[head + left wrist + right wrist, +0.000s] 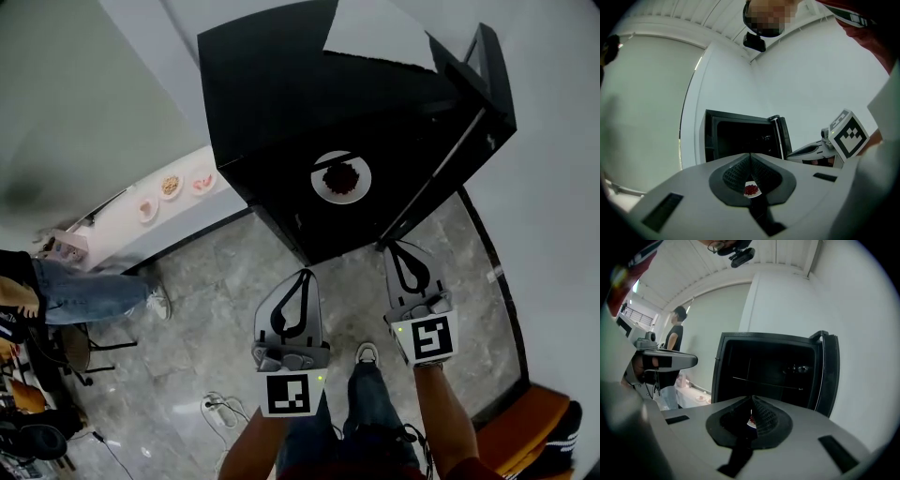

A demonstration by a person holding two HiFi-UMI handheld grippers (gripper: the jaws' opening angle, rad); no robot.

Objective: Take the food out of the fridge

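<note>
Matt black fridge [272, 94], smooth white plate [322, 171], mottled grey stone floor [216, 272] with slight sheen.

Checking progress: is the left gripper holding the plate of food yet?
No, the left gripper hangs short of the fridge, jaws shut on nothing, apart from the plate.

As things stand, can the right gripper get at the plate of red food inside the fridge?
Probably yes. The fridge door stands open, and nothing lies between the right gripper and the plate. Its jaws are shut, though, so they would have to open first.
</note>
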